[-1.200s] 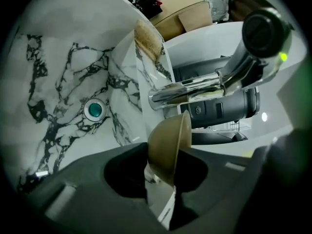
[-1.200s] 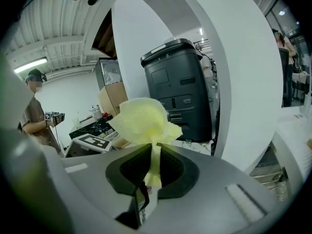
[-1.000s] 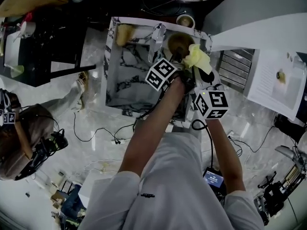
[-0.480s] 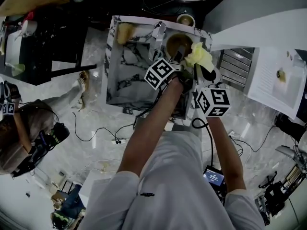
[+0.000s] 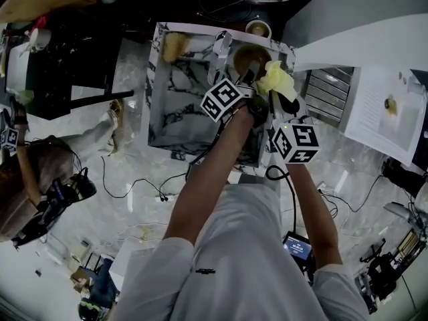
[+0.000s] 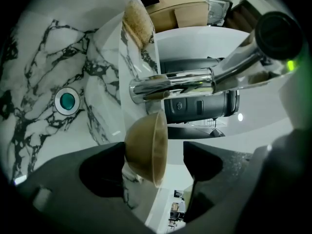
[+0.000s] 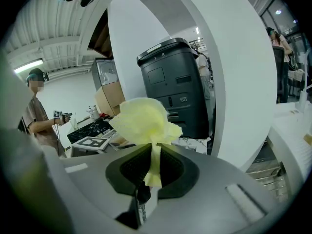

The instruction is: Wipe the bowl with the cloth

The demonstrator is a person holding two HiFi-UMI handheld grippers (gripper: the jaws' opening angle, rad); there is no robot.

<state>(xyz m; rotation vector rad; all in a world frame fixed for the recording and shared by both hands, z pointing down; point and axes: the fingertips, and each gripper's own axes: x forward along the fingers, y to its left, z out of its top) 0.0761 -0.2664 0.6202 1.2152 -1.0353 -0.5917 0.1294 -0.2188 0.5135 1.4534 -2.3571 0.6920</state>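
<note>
Between opening jaws of the left gripper [image 6: 153, 151]: round tan bowl [image 6: 141, 140], at the veined marble sink [image 6: 44, 57] edge (beside a glossy chrome faucet [image 6: 170, 87]). Pinched in the right gripper [image 7: 151, 167]: crumpled yellow cloth [image 7: 144, 121].

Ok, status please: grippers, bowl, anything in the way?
Left gripper opening, bowl between jaws. Right gripper shut on yellow cloth. Faucet spout near bowl.
</note>
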